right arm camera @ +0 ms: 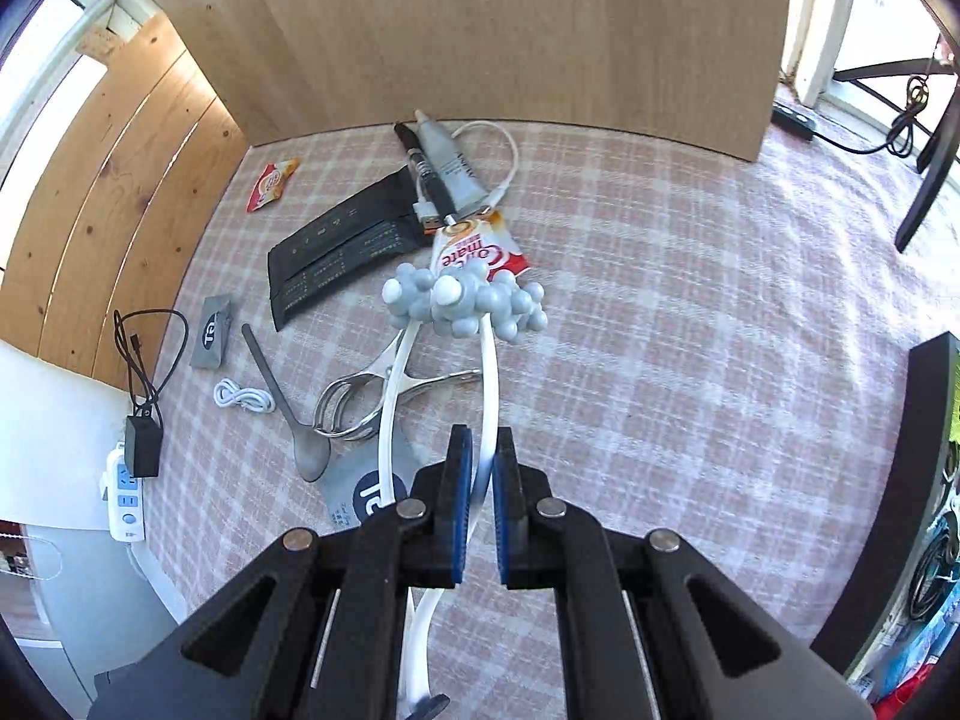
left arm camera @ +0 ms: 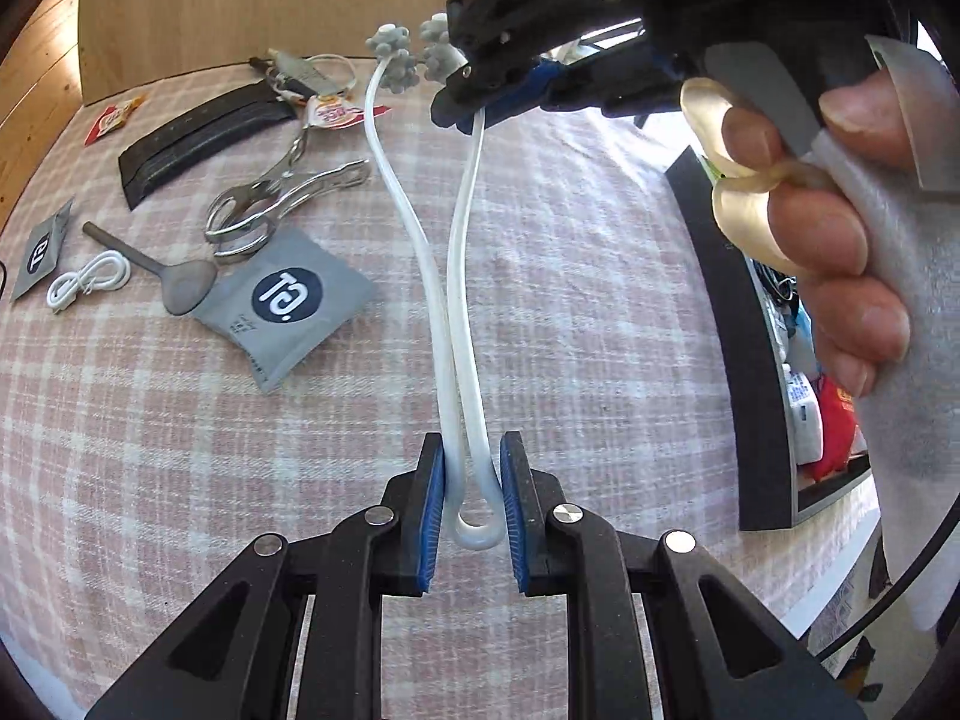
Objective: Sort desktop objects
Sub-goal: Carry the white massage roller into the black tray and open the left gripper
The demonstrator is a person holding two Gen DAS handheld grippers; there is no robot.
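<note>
Both claws are clamped on the white massager (left arm camera: 462,300), left claw (left arm camera: 472,516) on its bend, right claw (right arm camera: 477,498) on one arm, but the spoon (left arm camera: 180,285) and clip (left arm camera: 270,204) around 10 o'clock on the surface (left arm camera: 570,300) look unsorted, so probably early days.

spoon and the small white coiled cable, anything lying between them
Nothing: in the right wrist view only bare checked tablecloth shows between the spoon and the white coiled cable; the left wrist view shows the same.

Black claw (left arm camera: 472,510), blue ribbed pads (left arm camera: 433,504), silver pivot screws; bare hand (left arm camera: 840,252), white sleeve.
</note>
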